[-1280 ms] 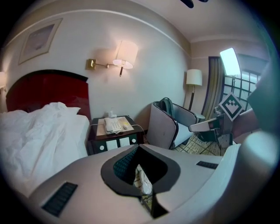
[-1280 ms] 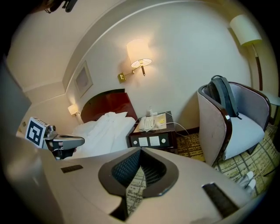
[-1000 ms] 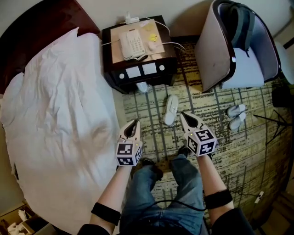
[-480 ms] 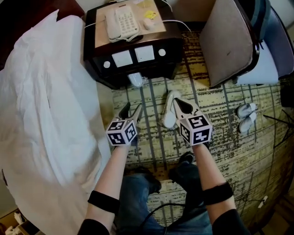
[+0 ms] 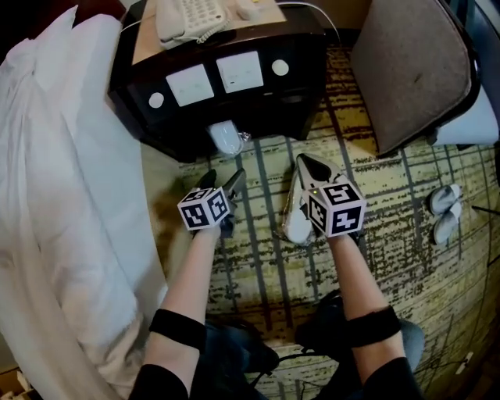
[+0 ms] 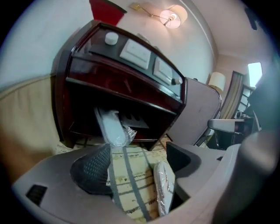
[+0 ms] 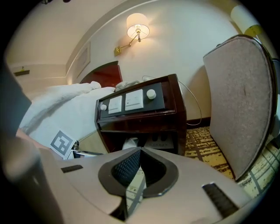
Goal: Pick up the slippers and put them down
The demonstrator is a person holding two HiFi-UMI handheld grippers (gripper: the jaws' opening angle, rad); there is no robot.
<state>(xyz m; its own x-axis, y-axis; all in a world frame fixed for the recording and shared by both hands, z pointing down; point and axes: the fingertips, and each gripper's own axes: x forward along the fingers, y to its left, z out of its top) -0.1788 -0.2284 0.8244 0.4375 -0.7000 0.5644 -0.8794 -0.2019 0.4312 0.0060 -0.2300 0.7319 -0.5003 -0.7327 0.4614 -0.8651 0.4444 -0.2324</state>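
Observation:
One white plastic-wrapped slipper (image 5: 225, 139) sticks out of the dark nightstand's (image 5: 234, 94) lower shelf; it shows as the wrapped slipper (image 6: 112, 127) leaning down to the carpet. A second slipper (image 5: 296, 225) lies on the patterned carpet, seen again as the slipper (image 6: 163, 186) low between the left jaws. My left gripper (image 5: 223, 181) hovers short of the shelf slipper; its jaws have just been opening and stand open, gripping nothing. My right gripper (image 5: 304, 161) is shut and empty, over the floor slipper, partly hiding it.
The bed's white duvet (image 5: 55, 195) fills the left. A phone (image 5: 187, 16) sits on the nightstand. A grey chair (image 5: 414, 70) stands at the right, with another pair of slippers (image 5: 444, 211) on the carpet beyond. My legs are at the bottom.
Both grippers have sunk toward the carpet and closer to the nightstand, and the head camera has dropped with them. The left jaws went from shut to open.

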